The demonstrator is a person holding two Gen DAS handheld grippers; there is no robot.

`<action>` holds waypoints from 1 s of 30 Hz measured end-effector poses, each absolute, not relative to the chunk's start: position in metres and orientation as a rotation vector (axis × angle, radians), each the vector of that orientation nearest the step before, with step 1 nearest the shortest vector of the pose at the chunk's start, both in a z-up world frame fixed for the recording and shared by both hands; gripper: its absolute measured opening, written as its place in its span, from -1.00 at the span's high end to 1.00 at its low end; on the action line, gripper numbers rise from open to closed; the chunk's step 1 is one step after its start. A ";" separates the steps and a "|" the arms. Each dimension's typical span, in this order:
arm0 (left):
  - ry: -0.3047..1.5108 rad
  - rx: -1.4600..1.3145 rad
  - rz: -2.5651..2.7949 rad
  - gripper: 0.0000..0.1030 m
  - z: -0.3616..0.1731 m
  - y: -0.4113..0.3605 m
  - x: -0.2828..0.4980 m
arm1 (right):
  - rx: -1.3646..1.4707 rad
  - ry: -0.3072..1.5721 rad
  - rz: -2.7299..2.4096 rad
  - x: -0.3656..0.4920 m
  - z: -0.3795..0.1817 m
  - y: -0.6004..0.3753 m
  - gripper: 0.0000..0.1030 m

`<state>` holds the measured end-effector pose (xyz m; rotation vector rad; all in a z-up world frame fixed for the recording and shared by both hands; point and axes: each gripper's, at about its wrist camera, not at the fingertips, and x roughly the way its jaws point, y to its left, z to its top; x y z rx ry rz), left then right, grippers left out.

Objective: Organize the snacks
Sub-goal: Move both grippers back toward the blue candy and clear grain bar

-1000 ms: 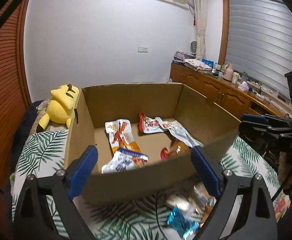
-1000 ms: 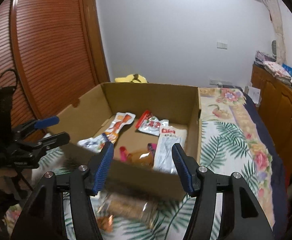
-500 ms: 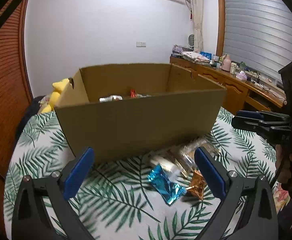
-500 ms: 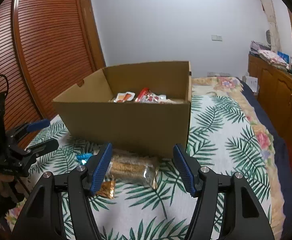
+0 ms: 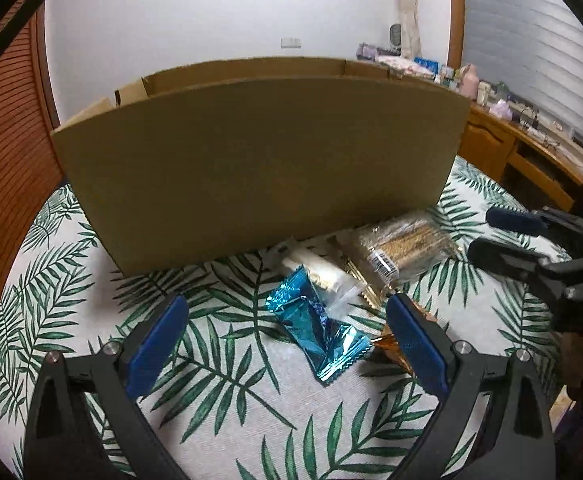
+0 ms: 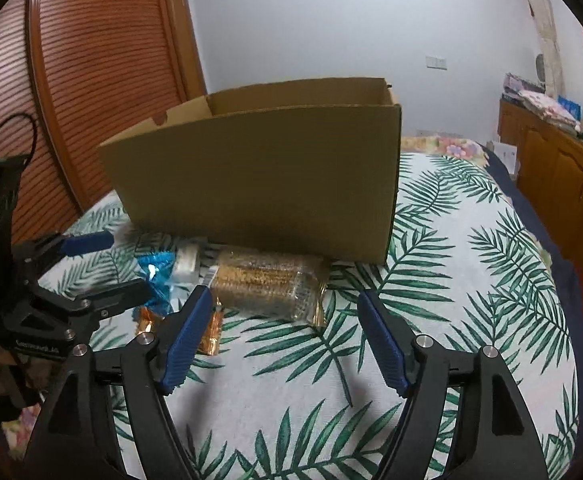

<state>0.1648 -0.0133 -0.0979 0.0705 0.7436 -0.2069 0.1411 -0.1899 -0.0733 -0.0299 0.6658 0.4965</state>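
Both grippers hang low over the bed point(image 6: 471, 320), its white cover printed with green palm leaves. The left gripper point(image 5: 287, 312) has its blue-padded jaws spread wide and empty, and the crinkled blue foil snack packet point(image 5: 315, 332) lies flat on the cover between them, untouched by either pad. At one o'clock from that packet, just beside it, sits a small white-wrapped snack point(image 5: 323, 272), and further on at two o'clock the long clear-wrapped pack of golden-brown snack bars point(image 5: 403, 246), its far edge near the foot of the box. A small orange foil packet point(image 5: 391, 348) peeks out partly behind the right-hand pad.

The plain brown open-topped cardboard box point(image 5: 259, 168) stands upright at twelve o'clock, its near wall hiding whatever is inside.

In the right wrist view, the right gripper point(image 6: 285, 316) has its jaws opening, nothing between them, no pad on any wrapper. The snack-bar pack lies at twelve o'clock from its fingers, just ahead of the tips, and the orange packet lies close by its left-hand pad, partly hidden behind it. The left gripper shows at nine o'clock, held over the blue packet.
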 end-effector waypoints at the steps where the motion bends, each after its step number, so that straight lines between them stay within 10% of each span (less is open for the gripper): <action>1: 0.757 0.070 -0.203 -0.91 -0.100 -0.014 0.166 | -0.034 0.663 0.496 0.142 -0.073 -0.190 -0.48; 17: 0.815 -0.041 -0.225 0.36 -0.114 0.000 0.173 | -0.025 0.727 0.464 0.153 -0.086 -0.188 -0.48; 30: 0.757 -0.119 -0.249 0.51 -0.109 0.021 0.167 | -0.128 0.736 0.417 0.152 -0.090 -0.170 -0.48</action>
